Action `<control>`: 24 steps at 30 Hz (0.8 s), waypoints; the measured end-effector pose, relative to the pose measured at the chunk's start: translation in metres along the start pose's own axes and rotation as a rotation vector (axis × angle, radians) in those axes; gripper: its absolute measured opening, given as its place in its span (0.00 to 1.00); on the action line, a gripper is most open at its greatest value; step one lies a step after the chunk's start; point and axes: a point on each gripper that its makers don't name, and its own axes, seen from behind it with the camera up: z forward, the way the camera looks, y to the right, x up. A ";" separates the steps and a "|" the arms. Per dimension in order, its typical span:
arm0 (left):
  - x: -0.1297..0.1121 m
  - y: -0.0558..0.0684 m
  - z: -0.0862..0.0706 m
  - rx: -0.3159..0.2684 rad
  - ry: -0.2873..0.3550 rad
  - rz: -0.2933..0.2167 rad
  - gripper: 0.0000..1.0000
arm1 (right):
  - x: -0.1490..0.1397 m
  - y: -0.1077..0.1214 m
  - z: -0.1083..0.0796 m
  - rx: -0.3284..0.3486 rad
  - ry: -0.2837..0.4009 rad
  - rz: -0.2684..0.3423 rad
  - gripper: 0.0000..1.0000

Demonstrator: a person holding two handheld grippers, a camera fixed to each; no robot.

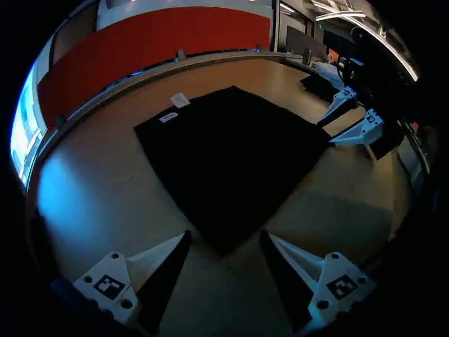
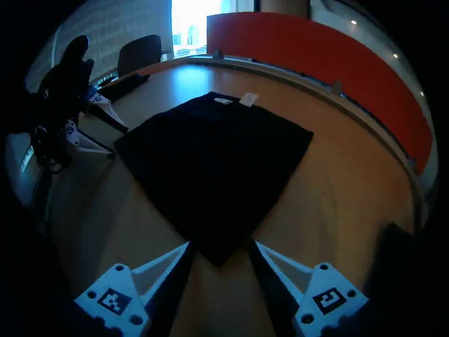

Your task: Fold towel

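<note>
Item: black towel [image 1: 233, 151], one piece, spread flat on a wooden table [image 1: 101, 191]. It is set diamond-wise to both cameras. A white label [image 1: 168, 117] sits near its far corner, with a white tag [image 1: 180, 100] just past that edge.

Left gripper [image 1: 224, 236]: released, jaws wide apart. One towel corner lies in the gap between the fingers, not pinched.

Right gripper [image 2: 220, 244]: released, jaws wide apart. Another towel corner lies in the gap, not pinched. In the left gripper view this tool [image 1: 326, 133] is at the towel's right-hand corner.

Surroundings: a red partition [image 1: 151, 45] runs along the table's far edge. A dark chair [image 2: 139, 53] and a bright window [image 2: 191, 25] are beyond the table in the right gripper view.
</note>
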 end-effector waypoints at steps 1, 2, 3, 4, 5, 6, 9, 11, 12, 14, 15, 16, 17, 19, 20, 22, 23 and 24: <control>0.000 0.000 0.000 0.001 -0.001 -0.001 0.83 | 0.000 0.000 0.000 0.003 0.000 -0.001 0.66; 0.000 0.000 0.000 0.003 -0.002 -0.003 0.80 | 0.000 -0.001 0.000 0.005 0.000 -0.002 0.64; 0.001 0.000 0.000 0.004 -0.004 -0.005 0.79 | 0.000 -0.001 0.000 0.008 0.000 -0.003 0.62; 0.001 0.000 0.001 0.006 -0.004 -0.008 0.78 | 0.001 -0.001 0.000 0.009 0.000 -0.004 0.59; 0.001 0.000 0.001 0.008 -0.004 -0.011 0.76 | 0.001 -0.001 0.001 0.011 0.001 -0.004 0.57; 0.001 0.000 0.001 0.010 -0.005 -0.014 0.75 | 0.001 -0.002 0.001 0.012 0.001 -0.005 0.53; 0.001 -0.002 0.001 0.017 -0.007 -0.022 0.68 | 0.001 -0.001 0.001 0.011 0.000 -0.003 0.44; 0.001 -0.003 0.000 0.019 -0.010 -0.026 0.63 | 0.001 -0.001 0.001 0.010 -0.001 0.000 0.39; 0.001 -0.004 0.000 0.021 -0.012 -0.028 0.59 | 0.001 -0.001 0.001 0.009 -0.001 0.002 0.37; 0.001 -0.005 0.000 0.022 -0.016 -0.031 0.53 | 0.001 -0.001 0.001 0.009 -0.001 0.006 0.34; 0.001 -0.005 0.000 0.022 -0.018 -0.032 0.51 | 0.001 -0.001 0.001 0.008 -0.002 0.008 0.33; 0.001 -0.005 0.000 0.022 -0.019 -0.031 0.48 | 0.001 -0.001 0.001 0.008 -0.002 0.010 0.32; 0.001 -0.005 0.001 0.023 -0.020 -0.030 0.46 | 0.001 -0.001 0.001 0.008 -0.002 0.012 0.31; 0.001 -0.004 0.001 0.025 -0.021 -0.030 0.39 | 0.001 -0.002 0.000 0.008 -0.002 0.015 0.30; 0.001 -0.004 0.001 0.026 -0.022 -0.030 0.34 | 0.001 -0.002 0.000 0.008 -0.002 0.016 0.30; 0.002 -0.003 0.001 0.031 -0.022 -0.030 0.27 | 0.001 -0.002 0.000 0.008 -0.003 0.018 0.30; 0.002 -0.003 0.001 0.033 -0.022 -0.030 0.24 | 0.001 -0.002 0.000 0.009 -0.003 0.019 0.30; 0.002 -0.003 0.001 0.035 -0.021 -0.031 0.21 | 0.001 -0.003 0.000 0.009 -0.003 0.020 0.29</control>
